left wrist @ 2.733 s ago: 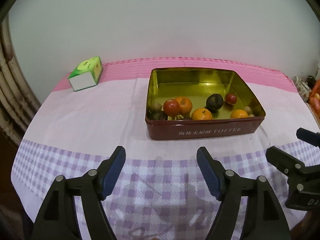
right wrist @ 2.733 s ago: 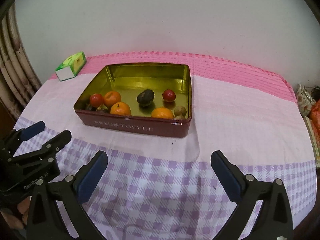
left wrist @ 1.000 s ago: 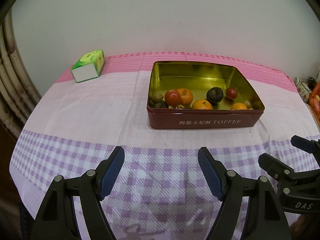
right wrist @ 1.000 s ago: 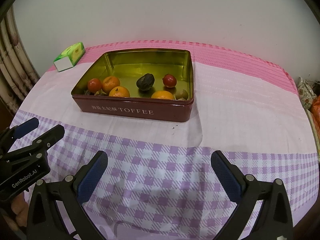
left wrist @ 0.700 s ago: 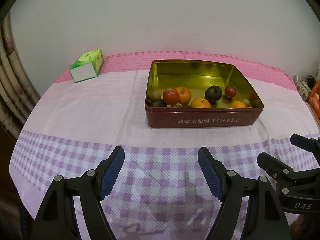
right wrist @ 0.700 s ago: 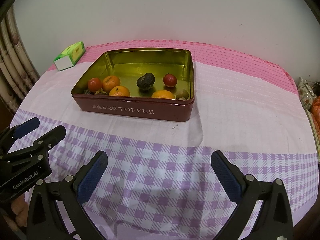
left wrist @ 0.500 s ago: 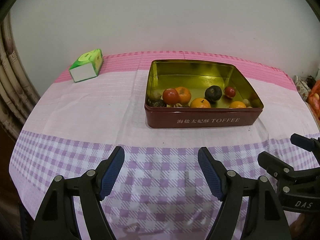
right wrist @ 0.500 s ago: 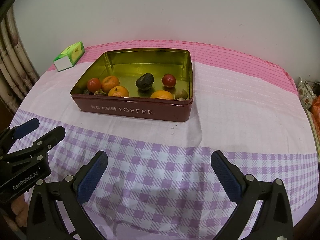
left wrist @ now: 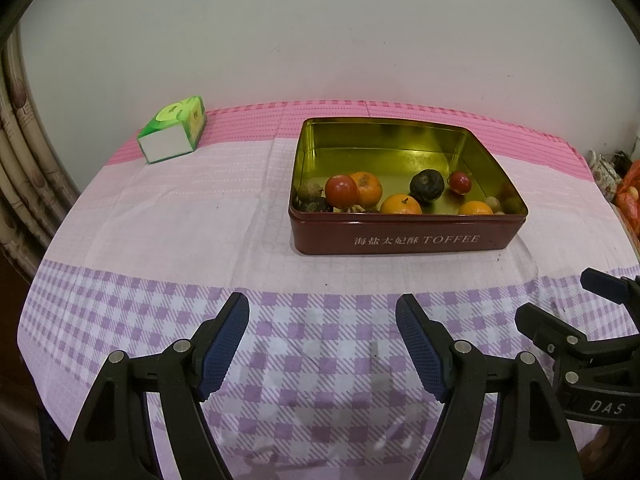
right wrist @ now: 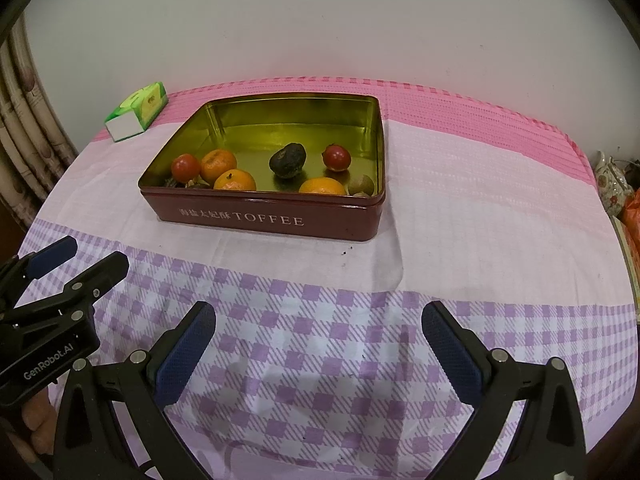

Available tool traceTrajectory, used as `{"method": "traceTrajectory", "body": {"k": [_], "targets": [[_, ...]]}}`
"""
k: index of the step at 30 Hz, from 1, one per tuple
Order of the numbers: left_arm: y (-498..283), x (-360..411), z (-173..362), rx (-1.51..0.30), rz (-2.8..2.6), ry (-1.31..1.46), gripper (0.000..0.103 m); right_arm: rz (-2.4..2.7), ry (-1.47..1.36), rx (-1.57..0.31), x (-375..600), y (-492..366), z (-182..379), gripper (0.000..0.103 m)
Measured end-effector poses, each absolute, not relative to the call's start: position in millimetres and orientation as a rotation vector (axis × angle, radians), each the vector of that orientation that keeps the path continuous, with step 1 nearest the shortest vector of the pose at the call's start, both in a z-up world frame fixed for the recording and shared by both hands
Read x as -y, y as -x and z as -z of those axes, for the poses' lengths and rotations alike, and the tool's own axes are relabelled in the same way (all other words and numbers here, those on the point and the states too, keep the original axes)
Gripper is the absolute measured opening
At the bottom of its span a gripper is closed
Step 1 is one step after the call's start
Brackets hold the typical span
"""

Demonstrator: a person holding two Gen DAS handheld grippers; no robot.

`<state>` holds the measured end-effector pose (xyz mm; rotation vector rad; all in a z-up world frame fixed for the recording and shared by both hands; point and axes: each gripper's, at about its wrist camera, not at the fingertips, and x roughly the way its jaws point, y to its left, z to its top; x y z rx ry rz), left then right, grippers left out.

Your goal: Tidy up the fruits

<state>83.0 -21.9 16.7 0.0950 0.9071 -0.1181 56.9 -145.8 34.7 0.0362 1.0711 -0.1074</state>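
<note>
A dark red tin [right wrist: 280, 216] lettered "TOFFEE" after a row of Chinese characters sits lidless on a pink and lilac-check tablecloth [right wrist: 460, 208], its gold interior holding three oranges [right wrist: 235, 181], two red fruits [right wrist: 336, 157], a dark wrinkled fruit [right wrist: 287, 160] and several small brown ones [right wrist: 361, 185], all crowded toward the near wall. A green-and-white carton [left wrist: 173, 129] lies well apart at the cloth's far left corner, and nothing blocks the way to the tin. The left gripper [left wrist: 322, 346] and right gripper [right wrist: 318, 348] hover over the checked border, jaws spread and empty. Compared with a second ago, nothing has shifted. "GenRobot.AI" marks the left tool's body; "DAS" shows on the right's.
</note>
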Motion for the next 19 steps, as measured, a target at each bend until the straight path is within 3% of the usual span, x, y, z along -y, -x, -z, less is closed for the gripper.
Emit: {"method": "traceTrajectory", "body": {"k": [19], "targets": [[-83.3, 22.8, -16.4, -0.91, 0.124, -0.096, 0.076, 0.108, -0.036, -1.071, 144.2, -56.6, -32.9, 0.102]]}}
